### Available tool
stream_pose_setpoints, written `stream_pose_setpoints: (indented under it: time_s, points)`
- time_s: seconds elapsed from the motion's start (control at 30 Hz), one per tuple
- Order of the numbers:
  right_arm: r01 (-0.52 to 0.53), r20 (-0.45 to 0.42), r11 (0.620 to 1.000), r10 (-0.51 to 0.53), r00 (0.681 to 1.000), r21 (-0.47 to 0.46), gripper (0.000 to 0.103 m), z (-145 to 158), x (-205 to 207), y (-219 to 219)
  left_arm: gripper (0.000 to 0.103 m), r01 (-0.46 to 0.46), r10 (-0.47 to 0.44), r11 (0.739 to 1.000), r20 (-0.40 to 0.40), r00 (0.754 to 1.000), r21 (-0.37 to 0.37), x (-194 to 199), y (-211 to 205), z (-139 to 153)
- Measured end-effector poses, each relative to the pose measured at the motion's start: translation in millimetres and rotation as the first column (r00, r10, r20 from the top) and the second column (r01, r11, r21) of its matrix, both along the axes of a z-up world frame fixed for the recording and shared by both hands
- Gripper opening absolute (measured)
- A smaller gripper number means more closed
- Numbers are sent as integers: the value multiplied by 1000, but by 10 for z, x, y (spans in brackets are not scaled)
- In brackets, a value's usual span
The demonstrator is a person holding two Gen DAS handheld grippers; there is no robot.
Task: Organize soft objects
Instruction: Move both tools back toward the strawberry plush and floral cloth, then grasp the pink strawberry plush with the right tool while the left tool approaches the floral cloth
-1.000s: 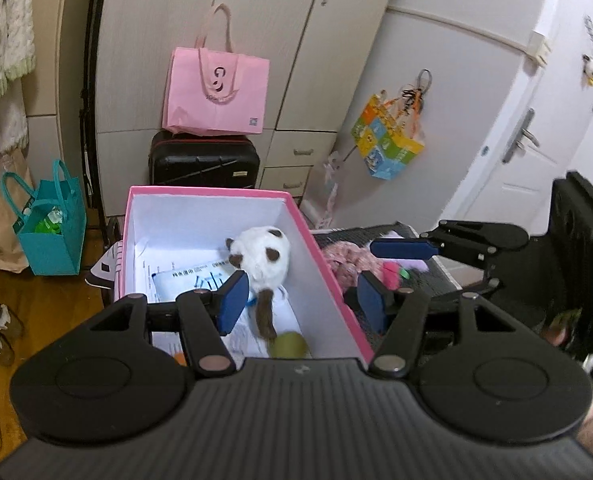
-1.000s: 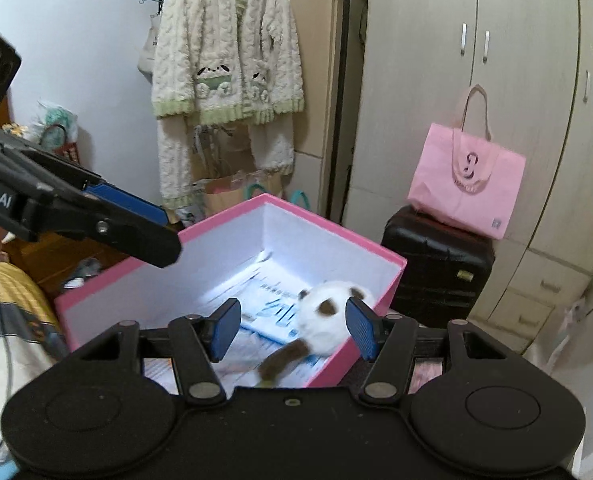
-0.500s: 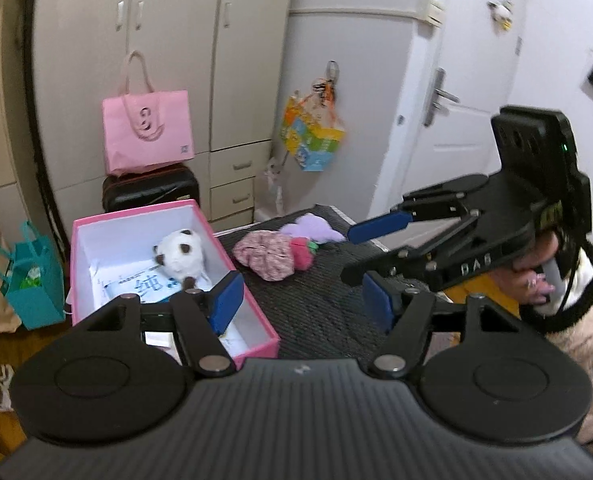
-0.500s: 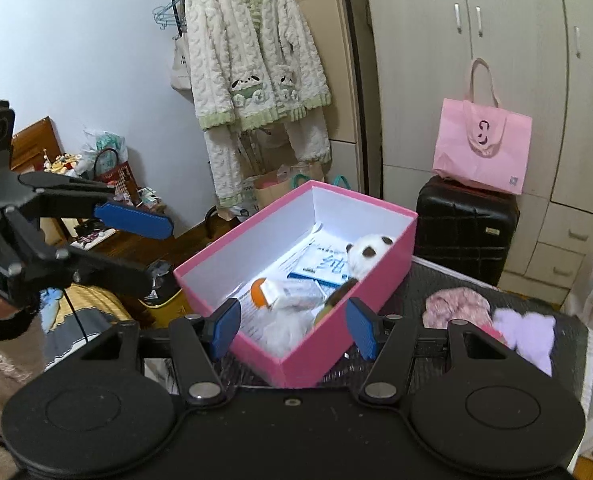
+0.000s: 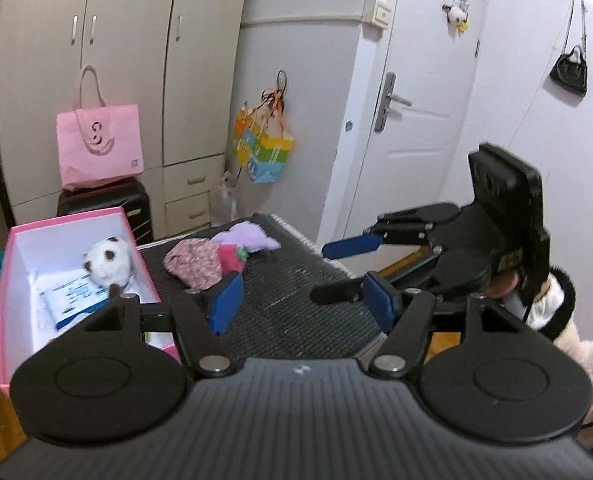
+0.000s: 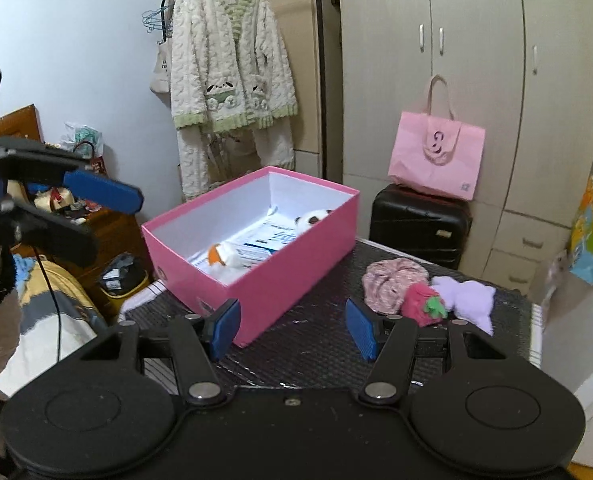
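Both my claws, left claw (image 5: 300, 300) and right claw (image 6: 292, 330), hang released, empty. Pink box (image 6: 296, 264) at worktop (image 6: 320, 344) left edge collects toys; three soft pieces (image 6: 424, 296) wait near far-right corner.

A bedroom at home: tall pale wardrobes (image 6: 472, 80) line the wall, with a fleecy robe (image 6: 228, 68) hanging on a rail left of them, a black suitcase (image 6: 418, 224) in front, and a white door (image 5: 412, 120) to their right.

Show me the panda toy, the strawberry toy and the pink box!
panda toy (image 5: 108, 262), left wrist view, its white head.
strawberry toy (image 6: 422, 304), right wrist view, its pink body.
pink box (image 6: 280, 280), right wrist view, its outer side wall.
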State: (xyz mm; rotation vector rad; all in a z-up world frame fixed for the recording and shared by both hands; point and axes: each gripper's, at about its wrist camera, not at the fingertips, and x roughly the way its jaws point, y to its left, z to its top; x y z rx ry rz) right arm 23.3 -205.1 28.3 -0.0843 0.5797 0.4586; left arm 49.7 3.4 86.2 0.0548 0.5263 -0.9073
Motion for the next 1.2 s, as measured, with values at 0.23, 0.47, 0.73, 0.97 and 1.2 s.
stream_pose_setpoints:
  time_s: [0.23,0.47,0.73,0.97,1.2]
  points:
    - [61,67,993,-55,996,-98,64,-391,141,-131,67,-1,0,1000,-33,999,-26,190,-369,-279]
    - [56,81,989,-45,996,-137,64,-790,417,-258,67,-31,28,999,-85,996,-38,550,-631,-574]
    - [84,93,977,-67,993,-196,64,-1069,830,-383,67,-203,204,979,-40,978,30,1025,-1075,-868]
    - [60,110,963,-32,993,-262,64,-1225,1199,-316,65,-344,347,936,-33,937,73,1542,-1366,-1077]
    - [80,105,957,-52,993,-279,64,-1356,1610,-323,63,-441,451,892,-121,884,101,2066,-1510,-1283]
